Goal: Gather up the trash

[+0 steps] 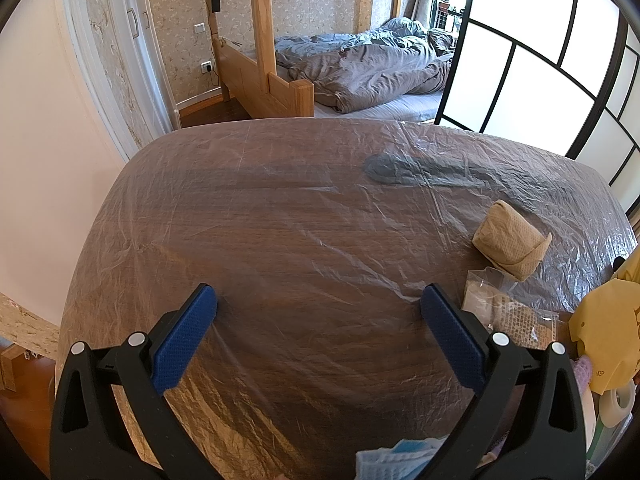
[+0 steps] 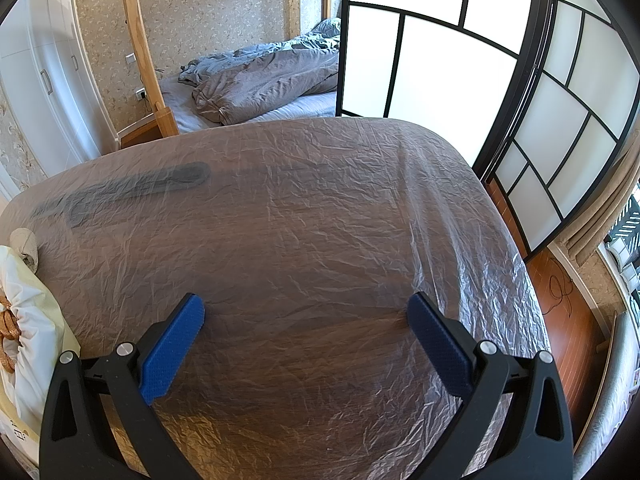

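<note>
My left gripper (image 1: pixel 319 300) is open and empty above a brown table covered in clear plastic film (image 1: pixel 280 220). To its right lie a folded tan paper towel (image 1: pixel 510 240), a clear plastic wrapper (image 1: pixel 486 298) and a printed clear packet (image 1: pixel 524 326). A blue face mask (image 1: pixel 394 462) lies at the near edge under the gripper. A yellow bag (image 1: pixel 608 336) is at the far right. My right gripper (image 2: pixel 306 308) is open and empty above bare film (image 2: pixel 320 220). A white bag with yellow edge (image 2: pixel 24 320) sits at its left.
A dark flat object lies under the film (image 1: pixel 404 168), also in the right wrist view (image 2: pixel 140 186). A tape roll (image 1: pixel 618 400) is at the right edge. A bunk bed with grey duvet (image 1: pixel 360 68) and a black-framed screen (image 2: pixel 440 64) stand beyond the table.
</note>
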Tool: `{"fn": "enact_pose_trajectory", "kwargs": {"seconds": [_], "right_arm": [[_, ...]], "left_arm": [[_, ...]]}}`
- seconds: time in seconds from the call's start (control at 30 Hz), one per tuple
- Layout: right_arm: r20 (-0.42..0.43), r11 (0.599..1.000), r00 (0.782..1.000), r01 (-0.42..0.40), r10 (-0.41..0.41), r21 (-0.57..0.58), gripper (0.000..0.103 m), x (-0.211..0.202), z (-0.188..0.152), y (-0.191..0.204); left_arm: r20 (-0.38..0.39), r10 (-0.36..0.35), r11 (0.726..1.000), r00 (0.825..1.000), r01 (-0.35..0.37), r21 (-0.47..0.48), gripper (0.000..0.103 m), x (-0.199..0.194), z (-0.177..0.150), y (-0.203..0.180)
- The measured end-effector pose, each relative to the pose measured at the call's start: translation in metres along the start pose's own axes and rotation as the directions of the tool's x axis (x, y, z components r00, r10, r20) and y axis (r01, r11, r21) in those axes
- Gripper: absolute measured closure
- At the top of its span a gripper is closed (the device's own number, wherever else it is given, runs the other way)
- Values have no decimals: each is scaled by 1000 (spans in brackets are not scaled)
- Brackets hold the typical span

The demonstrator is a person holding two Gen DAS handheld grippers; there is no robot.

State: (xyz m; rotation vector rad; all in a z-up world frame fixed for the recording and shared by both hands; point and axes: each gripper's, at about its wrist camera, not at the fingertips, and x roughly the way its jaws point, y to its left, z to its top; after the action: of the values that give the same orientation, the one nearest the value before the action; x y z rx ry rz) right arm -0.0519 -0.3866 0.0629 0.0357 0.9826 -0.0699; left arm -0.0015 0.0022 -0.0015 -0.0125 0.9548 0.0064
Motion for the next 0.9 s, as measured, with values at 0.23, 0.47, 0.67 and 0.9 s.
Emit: {"fn": "enact_pose_trajectory", "kwargs": {"seconds": [0.23, 0.47, 0.67, 0.9], "right_arm": [[-1, 1000, 1000, -4, 4, -3, 4, 1, -1, -1], [77, 1000, 997, 0, 1, -11, 4, -35, 2, -12], [160, 998, 986, -45, 51, -38, 4, -87, -2, -10], [206, 977, 957, -182, 202, -112, 4, -164, -43, 8]], "left_arm": [[0, -3, 1000, 1000, 3, 8, 1, 0, 0, 0], [-16, -9, 1000, 1000, 9, 16, 1, 4, 2, 7], [61, -21, 998, 998, 25, -63, 1, -26, 11, 24], [170, -111, 987, 979, 129, -100, 1, -99, -6, 42]]}}
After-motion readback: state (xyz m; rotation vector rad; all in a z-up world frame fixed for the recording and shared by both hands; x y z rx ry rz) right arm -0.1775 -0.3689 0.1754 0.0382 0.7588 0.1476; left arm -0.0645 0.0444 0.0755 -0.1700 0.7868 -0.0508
